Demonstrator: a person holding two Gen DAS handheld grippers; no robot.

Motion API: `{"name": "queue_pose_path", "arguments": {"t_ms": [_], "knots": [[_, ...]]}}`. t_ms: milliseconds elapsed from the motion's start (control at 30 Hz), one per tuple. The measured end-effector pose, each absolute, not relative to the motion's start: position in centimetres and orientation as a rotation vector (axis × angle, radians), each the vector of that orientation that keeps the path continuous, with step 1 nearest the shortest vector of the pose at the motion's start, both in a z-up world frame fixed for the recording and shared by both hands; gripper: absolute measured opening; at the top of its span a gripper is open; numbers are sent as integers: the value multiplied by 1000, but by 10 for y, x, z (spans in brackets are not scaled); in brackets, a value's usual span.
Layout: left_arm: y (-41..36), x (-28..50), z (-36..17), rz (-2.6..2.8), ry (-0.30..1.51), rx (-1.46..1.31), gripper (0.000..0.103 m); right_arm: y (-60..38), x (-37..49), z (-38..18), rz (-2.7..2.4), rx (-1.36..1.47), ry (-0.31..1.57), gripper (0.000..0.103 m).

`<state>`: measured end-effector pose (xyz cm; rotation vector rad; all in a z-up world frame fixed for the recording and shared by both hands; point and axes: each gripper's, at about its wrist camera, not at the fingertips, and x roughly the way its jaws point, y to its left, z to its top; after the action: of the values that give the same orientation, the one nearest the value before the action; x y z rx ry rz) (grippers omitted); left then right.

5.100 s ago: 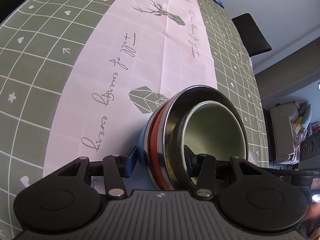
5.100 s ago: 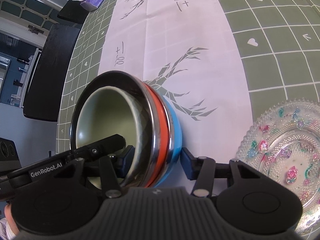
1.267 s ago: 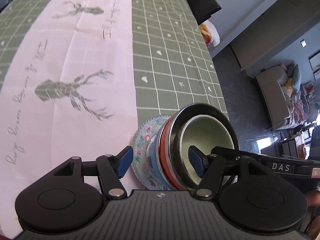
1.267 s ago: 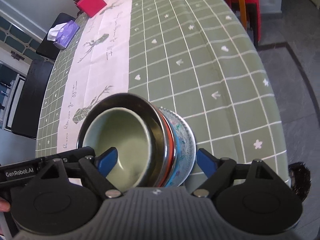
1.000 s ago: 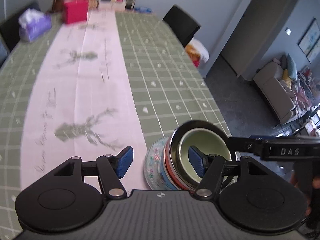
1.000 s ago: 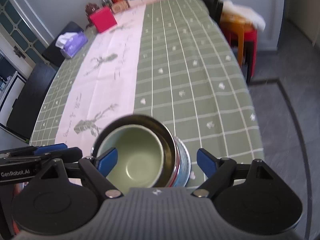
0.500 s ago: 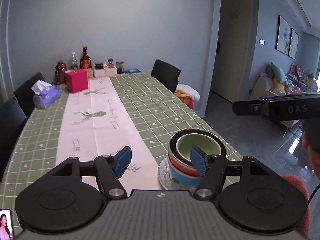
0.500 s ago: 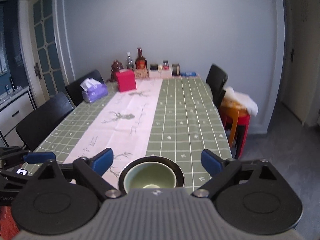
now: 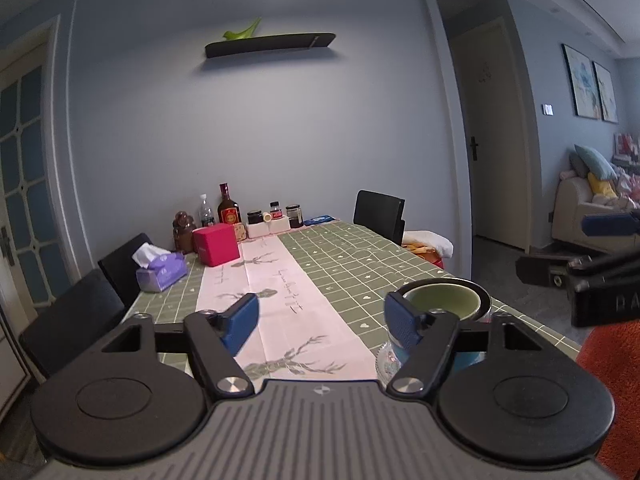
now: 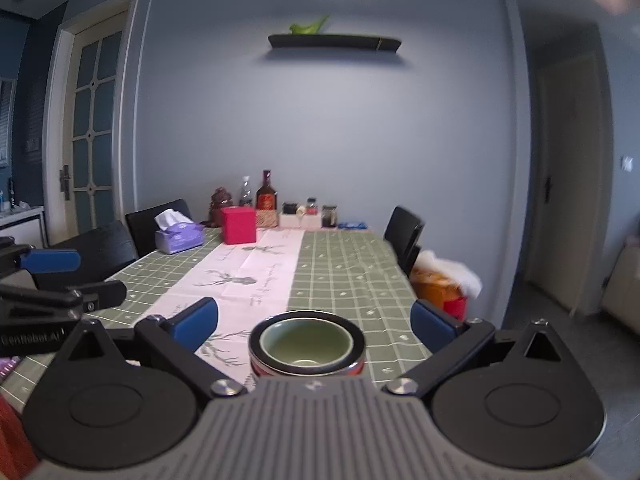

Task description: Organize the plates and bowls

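One dining table (image 10: 344, 280), green checked cloth with a pale deer-print runner (image 10: 256, 268), fills the middle of both frames; black chairs at left and right edges. One stack of nested bowls (image 10: 307, 346), lower centre of the right wrist view, lower right of the left wrist view (image 9: 442, 304): green bowl innermost, steel bowl around it, red and blue rims below, the lot seated on a patterned glass plate (image 9: 386, 358) near the table's near edge. Two claws, both drawn back from the stack where a second ago they flanked it closely; left gripper (image 9: 322, 318) spread, jaws just been opening, nothing between them, stack behind its right-hand finger; right gripper (image 10: 314, 322) spread to its widest, jaws just been opening, stack visible beyond the gap but untouched. Judgement: stacking looks complete, stack released standing. Sundries, far end: red box (image 10: 239, 225), purple tissue pack (image 10: 178, 236), bottles and jars.
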<state>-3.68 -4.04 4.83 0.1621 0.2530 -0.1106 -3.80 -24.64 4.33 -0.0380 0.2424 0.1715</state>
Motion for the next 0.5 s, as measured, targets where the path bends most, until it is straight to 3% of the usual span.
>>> {"name": "queue_pose_path", "arguments": {"t_ms": [233, 500], "knots": [[-44, -51, 22, -65, 256, 205, 97, -240, -50, 5, 167, 23, 298, 100], [-48, -35, -10, -75, 385, 195, 97, -236, -42, -17, 201, 18, 344, 100]]}}
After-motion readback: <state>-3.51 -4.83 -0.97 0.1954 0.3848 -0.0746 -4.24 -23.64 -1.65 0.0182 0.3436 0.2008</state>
